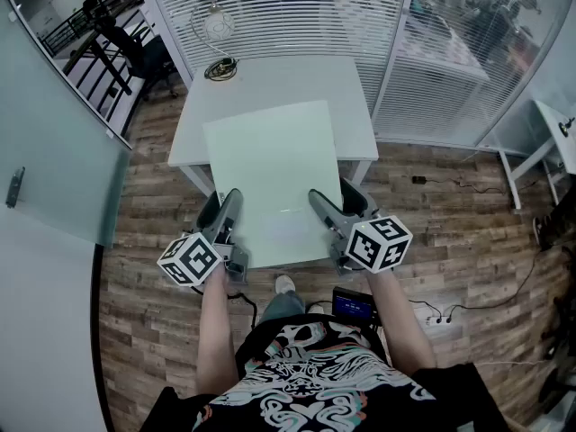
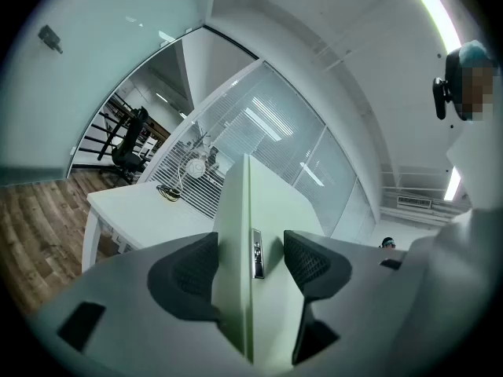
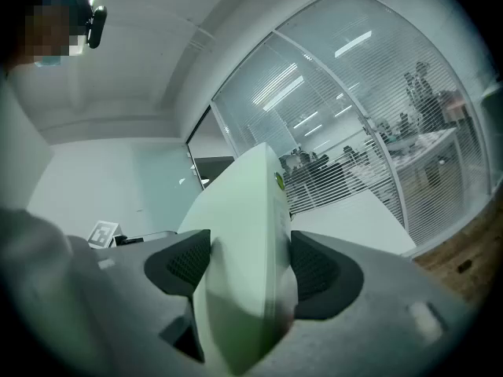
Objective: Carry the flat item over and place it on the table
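Grey left tool [image 1: 223,198] and right tool [image 1: 338,196], black-and-white marker cubes [image 1: 191,259], black shirt [image 1: 315,387] with pale swirls

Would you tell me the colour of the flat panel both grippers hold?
The flat square panel is plain pale green, clearest in the head view.

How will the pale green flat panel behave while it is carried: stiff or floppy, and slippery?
Probably stiff: the panel looks flat with no sag, though the left gripper and right gripper clamp only its near end. Its smooth faces might slip between the pads.

Left tongs [image 1: 225,210], right tongs [image 1: 328,207], level, both clamped on panel [image 1: 270,169]
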### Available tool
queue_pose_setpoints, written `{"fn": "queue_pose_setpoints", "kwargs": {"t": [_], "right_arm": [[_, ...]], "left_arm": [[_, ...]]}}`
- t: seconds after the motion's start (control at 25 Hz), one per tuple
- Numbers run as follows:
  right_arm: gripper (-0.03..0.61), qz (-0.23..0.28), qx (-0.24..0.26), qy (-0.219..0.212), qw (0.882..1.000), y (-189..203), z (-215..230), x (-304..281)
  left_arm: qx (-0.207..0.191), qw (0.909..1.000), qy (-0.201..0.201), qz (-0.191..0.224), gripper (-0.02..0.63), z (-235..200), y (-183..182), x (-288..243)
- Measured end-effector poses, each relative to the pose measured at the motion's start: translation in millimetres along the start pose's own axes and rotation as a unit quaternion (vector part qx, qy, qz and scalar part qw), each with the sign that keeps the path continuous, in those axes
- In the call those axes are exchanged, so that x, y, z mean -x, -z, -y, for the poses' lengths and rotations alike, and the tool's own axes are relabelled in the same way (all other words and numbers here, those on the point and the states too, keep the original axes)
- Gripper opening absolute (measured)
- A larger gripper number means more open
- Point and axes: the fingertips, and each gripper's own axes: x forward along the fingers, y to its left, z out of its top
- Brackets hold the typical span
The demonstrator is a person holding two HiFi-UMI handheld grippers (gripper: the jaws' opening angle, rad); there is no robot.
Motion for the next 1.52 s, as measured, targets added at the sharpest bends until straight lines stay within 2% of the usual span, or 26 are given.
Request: {"fn": "queue_pose_setpoints", "kwargs": {"t": [0.36,0.88,1.04,1.24,1.52], "right_arm": [[0.304,-0.003,0.0,0.003,1.0,5,7,-2],[0.304,0.002,-0.017,0.002,1.0,6,19,-7],[0.304,-0.007,-0.026,-0.001,1.0,5,39,-28],[0.304,-0.02,-0.032,0.003,0.999,4,65,-75],[0.304,-0.032,-0.043,0.036,0.998,-14,128,-177]], "left_arm": [[0.007,1.0,0.0,-0.004,0.252,-6,8,-6],[-0.004,0.9999,-0.003,-0.009,0.252,-5,7,-16],[-0.001,0.9998,-0.012,-0.013,0.252,-17,6,-39],[0.011,0.9996,-0.017,-0.02,0.252,-53,0,-80],[0.025,0.9983,-0.008,-0.052,0.252,-120,-29,-187]]}}
